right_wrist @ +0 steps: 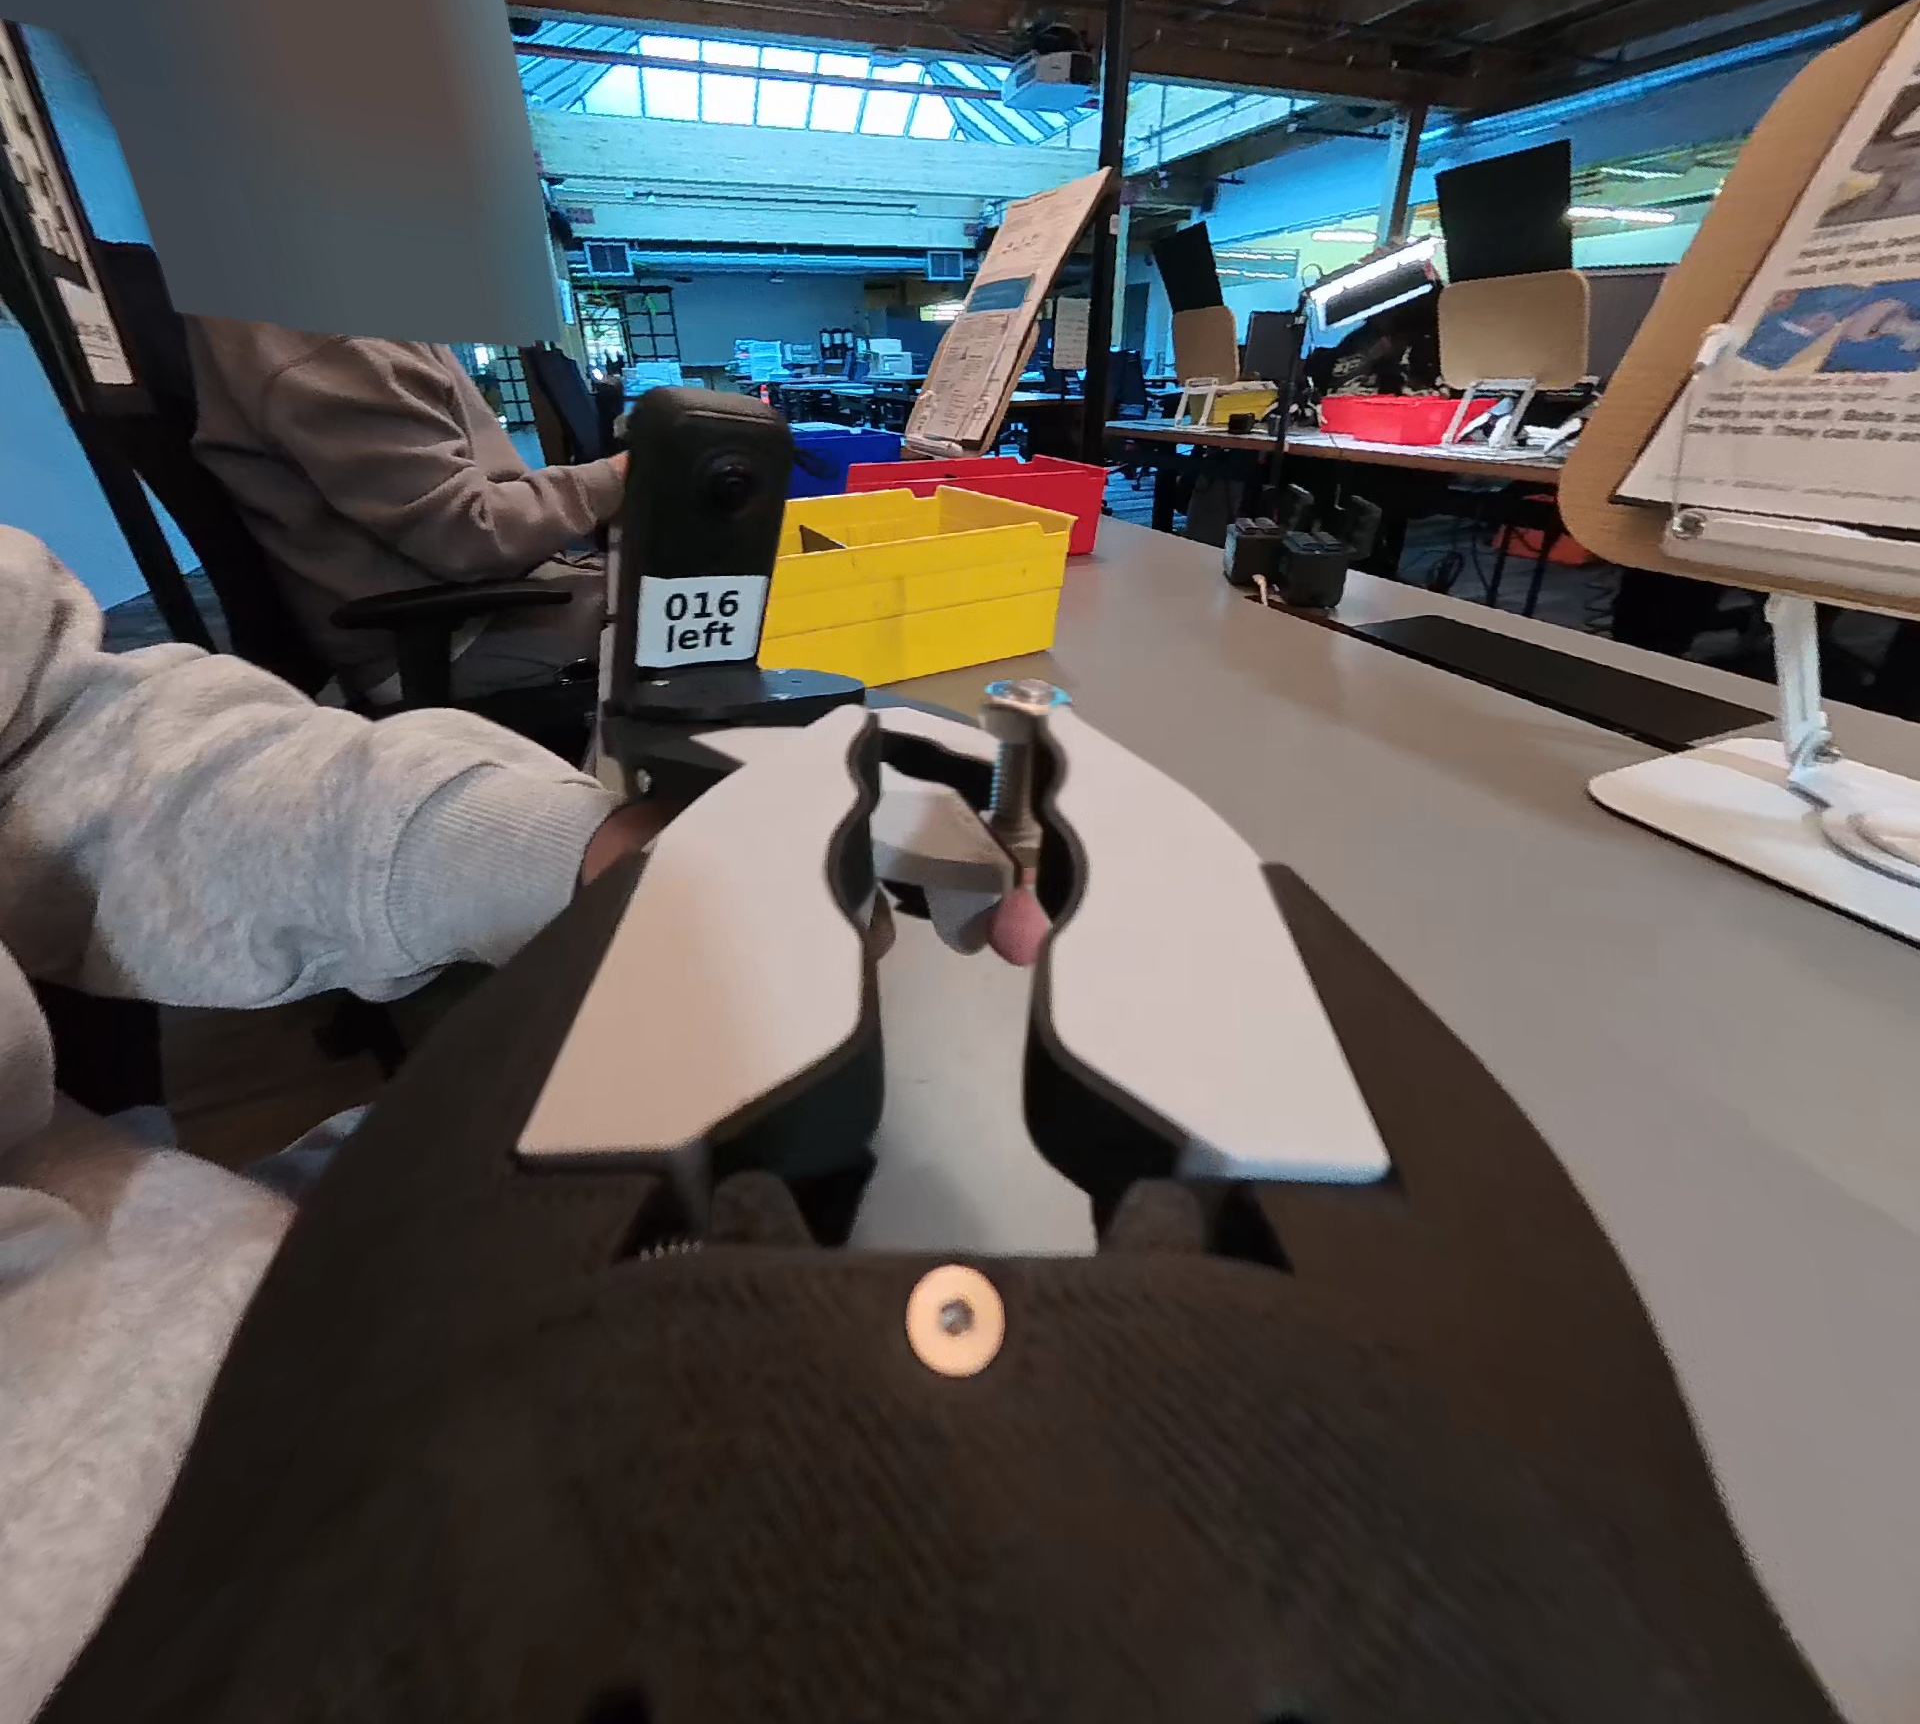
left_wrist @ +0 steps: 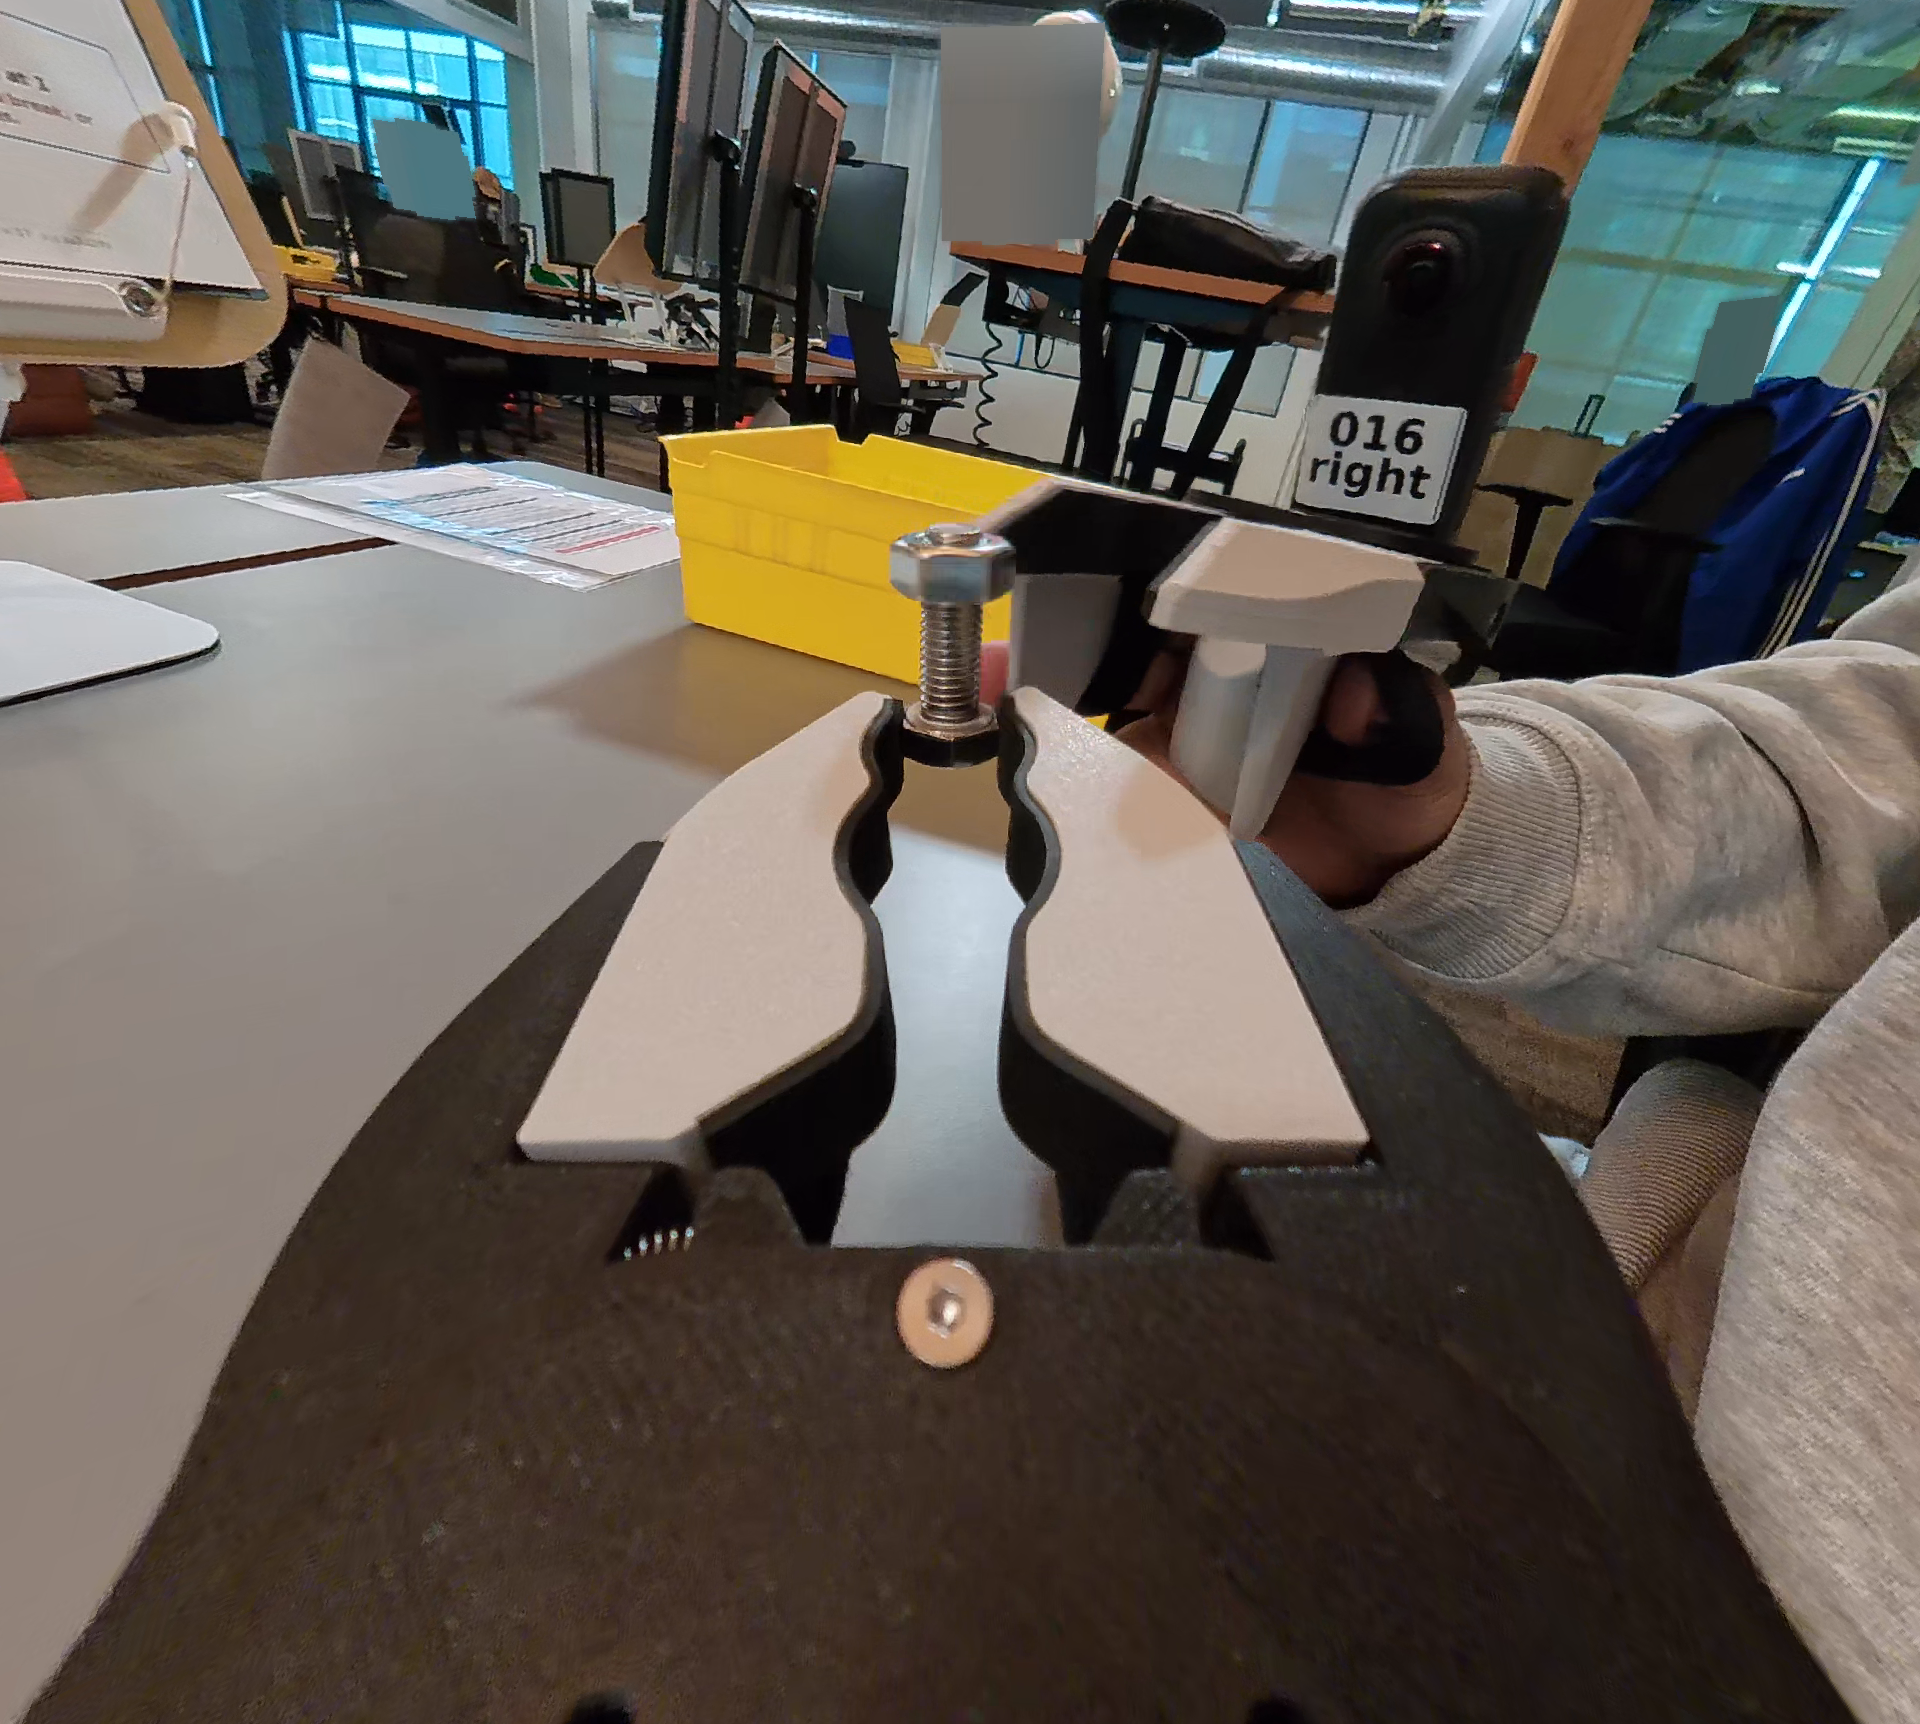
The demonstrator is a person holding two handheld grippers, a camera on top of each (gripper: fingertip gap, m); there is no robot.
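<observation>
Bolt [left_wrist: 948, 635] stands upright, lower nut clamped between left tongs [left_wrist: 948, 744] tips above grey surface [left_wrist: 312, 791]. Right tongs [right_wrist: 971, 827] sit half-open around the shaft, gripping nothing. Loose clamp could let bolt tip, drop near yellow bin [left_wrist: 790, 531].
</observation>
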